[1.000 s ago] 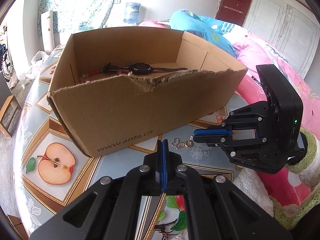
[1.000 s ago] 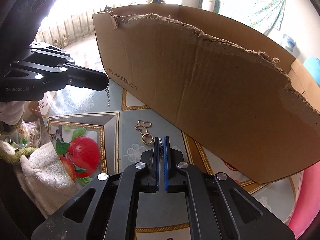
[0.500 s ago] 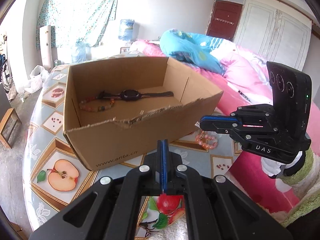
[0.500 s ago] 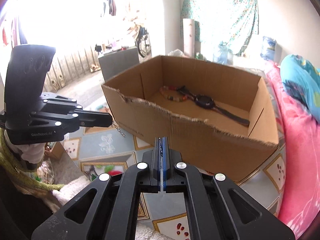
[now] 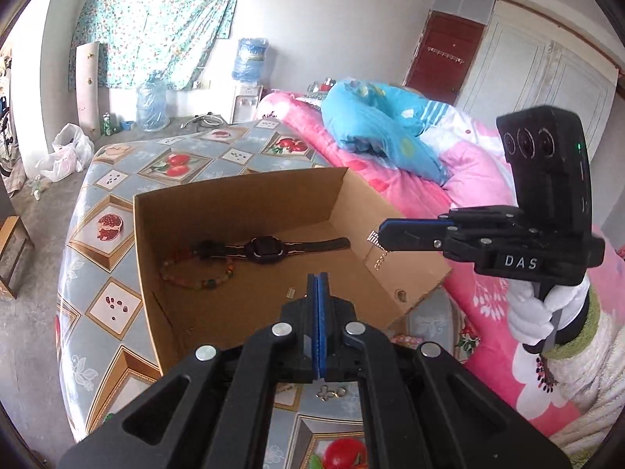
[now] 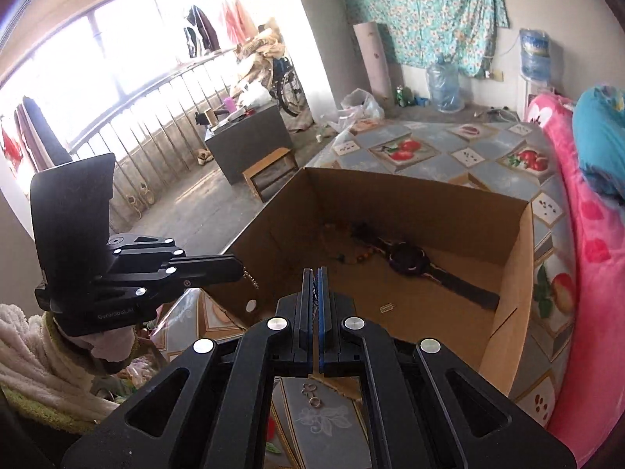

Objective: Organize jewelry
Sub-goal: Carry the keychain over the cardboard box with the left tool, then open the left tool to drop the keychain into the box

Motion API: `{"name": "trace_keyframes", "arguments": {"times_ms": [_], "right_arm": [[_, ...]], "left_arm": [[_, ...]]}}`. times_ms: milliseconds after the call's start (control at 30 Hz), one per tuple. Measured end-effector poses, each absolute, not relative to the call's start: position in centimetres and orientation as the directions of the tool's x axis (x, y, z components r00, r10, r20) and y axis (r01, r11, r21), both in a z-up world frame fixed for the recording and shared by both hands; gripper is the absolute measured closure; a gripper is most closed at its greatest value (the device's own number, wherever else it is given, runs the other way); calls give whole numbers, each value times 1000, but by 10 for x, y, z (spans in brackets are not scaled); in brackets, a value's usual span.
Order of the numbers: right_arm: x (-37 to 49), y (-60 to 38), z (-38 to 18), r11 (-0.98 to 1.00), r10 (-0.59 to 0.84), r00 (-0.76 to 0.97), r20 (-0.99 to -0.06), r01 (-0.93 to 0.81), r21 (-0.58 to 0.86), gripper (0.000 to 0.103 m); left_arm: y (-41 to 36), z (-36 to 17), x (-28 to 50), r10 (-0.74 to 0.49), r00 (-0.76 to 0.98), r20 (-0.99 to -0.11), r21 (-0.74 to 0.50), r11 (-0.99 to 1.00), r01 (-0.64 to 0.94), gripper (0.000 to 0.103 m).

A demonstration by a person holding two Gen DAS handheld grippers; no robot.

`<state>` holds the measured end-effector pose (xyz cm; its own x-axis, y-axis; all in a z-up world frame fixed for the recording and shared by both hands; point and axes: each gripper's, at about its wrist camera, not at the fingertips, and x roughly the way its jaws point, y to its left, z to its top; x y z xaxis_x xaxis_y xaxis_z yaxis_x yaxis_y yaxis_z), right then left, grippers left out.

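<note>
A counter, covered with a fruit-print cloth, is seen at the left of the left wrist view. A cardboard box, open at the top, is set on it.

Inside the box, at the left, a bead bracelet is laid flat on the floor. Just beside it, and overlapping its upper edge, a black watch is stretched out with its strap running toward the right wall. A small tag is noted on the box floor near the front.

The left gripper is held above the front edge of the box, pressed together. In the right wrist view a thin chain is seen hanging from its tip; in the left gripper's own view the chain cannot be made out.

Below the left gripper, outside the box, small gold rings are left on the counter.

The right gripper is held at the right, over the box's right wall, pressed together on a short chain that dangles from its tip. The right hand, in a white glove, is wrapped around the handle.

A bed with pink bedding is recorded at the far right, against the counter.
</note>
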<state>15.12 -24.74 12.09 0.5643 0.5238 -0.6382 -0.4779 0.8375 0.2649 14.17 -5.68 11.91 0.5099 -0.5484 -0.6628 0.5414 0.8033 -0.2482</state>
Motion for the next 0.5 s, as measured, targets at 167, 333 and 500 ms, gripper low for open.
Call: {"name": "trace_keyframes", "arguments": {"times_ms": [167, 333, 500], "right_arm": [[208, -233, 85, 824, 542, 371, -754, -413, 388, 103], [246, -224, 51, 838, 514, 255, -819, -353, 416, 100], [263, -219, 36, 845, 504, 185, -844, -309, 437, 92]], "left_arm": [[-73, 86, 180, -457, 451, -767, -183, 829, 528, 103], [-79, 65, 202, -378, 404, -833, -147, 855, 497, 103], [-77, 56, 210, -346, 388, -854, -141, 873, 467, 82]]}}
